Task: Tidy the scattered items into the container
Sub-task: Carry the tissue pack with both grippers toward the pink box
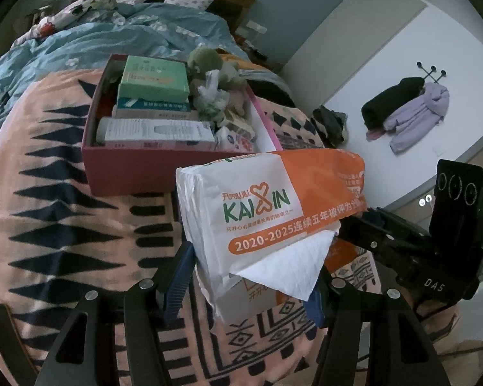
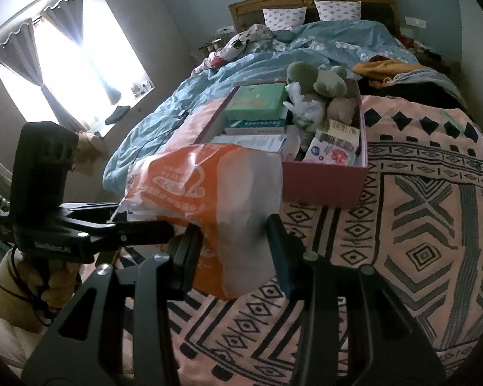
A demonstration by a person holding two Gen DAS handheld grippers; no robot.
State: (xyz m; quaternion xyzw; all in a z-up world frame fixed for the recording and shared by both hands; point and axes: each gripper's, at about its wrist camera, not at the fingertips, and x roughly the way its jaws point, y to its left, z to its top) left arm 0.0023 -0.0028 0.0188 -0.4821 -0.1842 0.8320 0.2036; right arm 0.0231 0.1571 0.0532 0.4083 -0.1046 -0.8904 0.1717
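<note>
An orange and white tissue pack (image 1: 267,206) hangs above the patterned blanket, just in front of the red box (image 1: 122,167). My left gripper (image 1: 248,286) is shut on its near end, one blue pad on each side. In the right wrist view the same tissue pack (image 2: 228,193) sits between the fingers of my right gripper (image 2: 238,257), which is shut on its other end. Each gripper shows in the other's view: the right one (image 1: 351,225) and the left one (image 2: 164,228). The red box (image 2: 322,183) holds a green carton (image 2: 257,101), white cartons, a green plush toy (image 2: 318,78) and small packets.
A pink blanket (image 2: 418,225) with black patterns covers the near half of the bed, and a rumpled blue duvet (image 2: 273,54) lies behind the box. Coats hang on a wall rack (image 1: 412,109). A bright curtained window (image 2: 71,64) is to the left.
</note>
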